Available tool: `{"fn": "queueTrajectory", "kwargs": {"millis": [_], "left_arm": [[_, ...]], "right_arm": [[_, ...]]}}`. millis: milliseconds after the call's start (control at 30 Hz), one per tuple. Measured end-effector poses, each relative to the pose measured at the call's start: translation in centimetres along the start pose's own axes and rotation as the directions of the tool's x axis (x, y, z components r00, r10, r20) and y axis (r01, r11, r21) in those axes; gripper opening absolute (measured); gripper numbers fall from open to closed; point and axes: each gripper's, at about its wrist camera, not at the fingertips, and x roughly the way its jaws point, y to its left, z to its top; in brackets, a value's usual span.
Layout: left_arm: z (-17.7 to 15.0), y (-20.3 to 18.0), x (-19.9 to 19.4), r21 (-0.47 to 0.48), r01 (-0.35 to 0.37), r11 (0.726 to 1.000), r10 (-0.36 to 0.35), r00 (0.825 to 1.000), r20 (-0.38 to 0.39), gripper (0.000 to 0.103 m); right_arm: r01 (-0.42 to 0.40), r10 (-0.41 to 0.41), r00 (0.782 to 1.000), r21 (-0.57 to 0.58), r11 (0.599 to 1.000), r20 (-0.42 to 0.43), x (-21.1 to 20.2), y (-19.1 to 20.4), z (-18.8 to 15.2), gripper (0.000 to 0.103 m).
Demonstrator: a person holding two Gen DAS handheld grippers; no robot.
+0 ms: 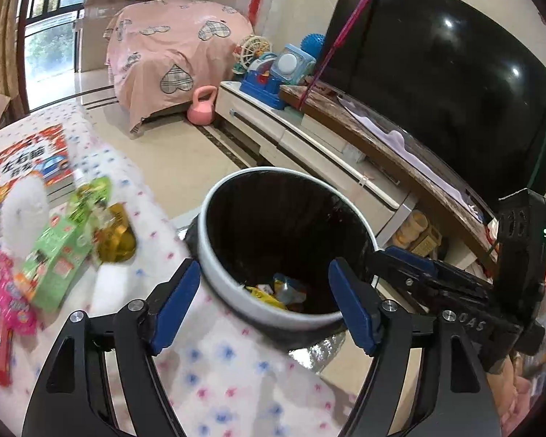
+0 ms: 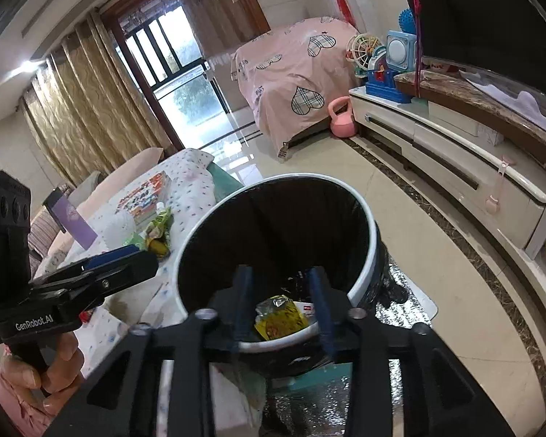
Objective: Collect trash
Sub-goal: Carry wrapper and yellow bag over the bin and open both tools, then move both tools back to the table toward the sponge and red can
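Setting: living room with a cloth-covered counter (image 1: 236,382) in front, a tiled floor and a TV unit (image 1: 309,138) along the far wall.
Left gripper (image 1: 264,304): hanging over the near rim of the bin, fingers spread wide, holding nothing.
Right gripper (image 2: 282,304): hovering right above the bin mouth, fingers parted with nothing between them; a yellow wrapper (image 2: 280,318) is showing through the gap, lying down inside the bin.
Bin (image 1: 218,266): white-rimmed, black-lined, standing on the floor just beside the counter edge, already carrying a few crumpled wrappers at the bottom.
Remaining trash: a green carton (image 1: 56,258), a gold wrapper (image 1: 114,236), a green packet (image 1: 91,196) and a pink packet (image 1: 7,313) are lying together on the counter to the left, near the bin but apart from it.
Other things: a picture book (image 1: 25,171) is lying behind the pile; probably not rubbish.
Step in hand: judging by two empty grippers over the bin, a drop looks just completed and the task is only partly done.
Next move: one gripper is needing to swing back to the counter pile and close on a single piece, likely the gold wrapper nearest the bin, pinching lightly since it looks crinkly and thin.
Farther back: a pink-draped piece of furniture (image 1: 163,54) and toys by the wall.
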Motion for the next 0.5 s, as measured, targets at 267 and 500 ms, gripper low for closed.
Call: {"fn": "queueTrajectory", "kwargs": {"millis": [267, 500], "left_arm": [[-3.6, 3.7, -4.2, -0.052, -0.085, 0.995, 0.086, 0.996, 0.022, 0.075], [-7.0, 8.4, -7.7, -0.129, -0.158, 0.979, 0.161, 0.987, 0.016, 0.075]], "right_arm": [[-0.057, 0.056, 0.998, 0.027, 0.998, 0.027, -1.0, 2.7, -1.5, 0.083], [-0.098, 0.098, 0.995, 0.006, 0.995, 0.018, -0.9, 6.5, -3.0, 0.085]]}}
